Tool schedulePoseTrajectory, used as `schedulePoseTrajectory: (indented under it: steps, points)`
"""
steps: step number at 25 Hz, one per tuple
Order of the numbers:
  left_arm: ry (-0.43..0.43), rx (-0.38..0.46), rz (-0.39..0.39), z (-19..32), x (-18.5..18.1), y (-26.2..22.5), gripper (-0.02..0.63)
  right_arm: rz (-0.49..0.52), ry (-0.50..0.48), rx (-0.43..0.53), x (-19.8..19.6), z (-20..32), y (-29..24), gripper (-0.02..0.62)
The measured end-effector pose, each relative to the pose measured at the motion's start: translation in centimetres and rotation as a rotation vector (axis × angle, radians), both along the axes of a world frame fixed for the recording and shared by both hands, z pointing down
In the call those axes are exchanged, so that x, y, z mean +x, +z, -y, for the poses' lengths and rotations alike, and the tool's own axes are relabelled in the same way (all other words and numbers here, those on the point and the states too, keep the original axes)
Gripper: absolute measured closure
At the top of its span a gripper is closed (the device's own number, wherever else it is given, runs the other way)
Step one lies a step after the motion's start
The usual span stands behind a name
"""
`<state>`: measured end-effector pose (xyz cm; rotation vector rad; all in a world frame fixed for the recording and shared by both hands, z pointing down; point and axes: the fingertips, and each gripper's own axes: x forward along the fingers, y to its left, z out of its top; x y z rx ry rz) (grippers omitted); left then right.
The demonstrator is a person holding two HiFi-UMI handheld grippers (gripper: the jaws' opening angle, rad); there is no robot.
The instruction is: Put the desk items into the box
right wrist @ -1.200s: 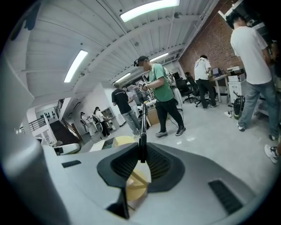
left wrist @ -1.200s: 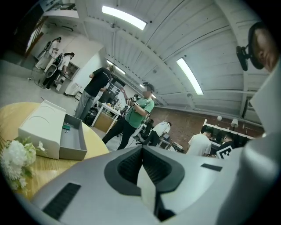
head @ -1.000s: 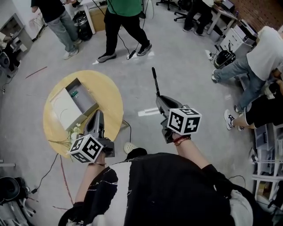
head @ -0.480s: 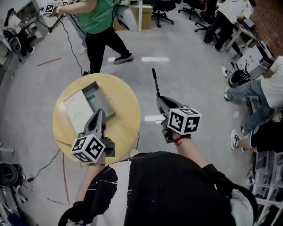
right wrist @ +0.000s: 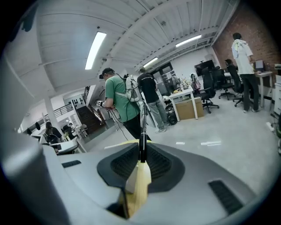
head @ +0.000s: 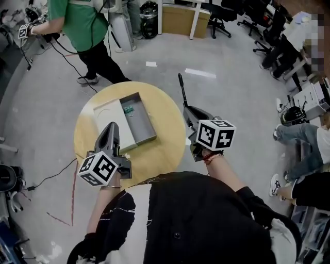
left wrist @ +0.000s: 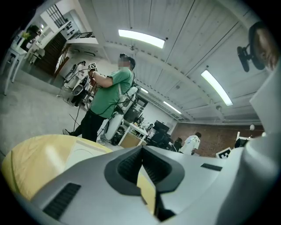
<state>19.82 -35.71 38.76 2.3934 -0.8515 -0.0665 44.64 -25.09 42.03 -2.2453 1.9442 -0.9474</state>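
A round yellow table [head: 165, 149] carries an open grey box [head: 140, 122] with its white lid [head: 107, 116] folded out to the left. A small green item [head: 128, 110] lies in the box's far corner. My right gripper [head: 186, 109] hovers at the table's right edge, shut on a thin black pen [head: 181, 90] that sticks out past the jaws. In the right gripper view the pen [right wrist: 142, 127] stands upright between the pads of the gripper [right wrist: 141, 151]. My left gripper [head: 112, 128] hangs over the table's near left, just left of the box, its jaws shut and empty [left wrist: 141, 149].
A person in a green top [head: 82, 31] stands just beyond the table, trailing a cable. Office chairs and desks [head: 227, 15] line the back. Seated people [head: 304, 139] are at the right. A cable [head: 46, 178] runs across the floor at the left.
The view has swung, so the table and box now sit closer under both grippers and the right gripper reaches the table's edge. The person in green has shifted left. Both grips are unchanged.
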Motion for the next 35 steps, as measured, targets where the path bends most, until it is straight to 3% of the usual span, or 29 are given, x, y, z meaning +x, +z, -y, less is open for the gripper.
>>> schedulePoseTrajectory:
  steps: [7, 15, 22, 28, 35]
  points:
    - [-0.120, -0.053, 0.011, 1.5, -5.5, 1.4, 0.595, -0.008, -0.125, -0.074, -3.8, 5.2, 2.1, 0.534]
    - [-0.255, -0.051, 0.009, 2.1, -11.4, 1.6, 0.595, -0.005, -0.247, -0.164, -8.7, 9.4, 5.3, 0.534]
    - [-0.381, -0.061, 0.008, 0.7, -16.2, 2.1, 0.595, 0.072, -0.344, -0.242, -12.6, 10.5, 8.4, 0.534]
    - [-0.451, -0.056, 0.006, -0.2, -19.1, 2.2, 0.595, 0.189, -0.344, -0.314, -14.8, 10.5, 10.9, 0.534]
    - [-0.478, -0.065, 0.005, -1.4, -20.3, 2.6, 0.595, 0.219, -0.302, -0.393, -15.3, 10.0, 12.6, 0.534]
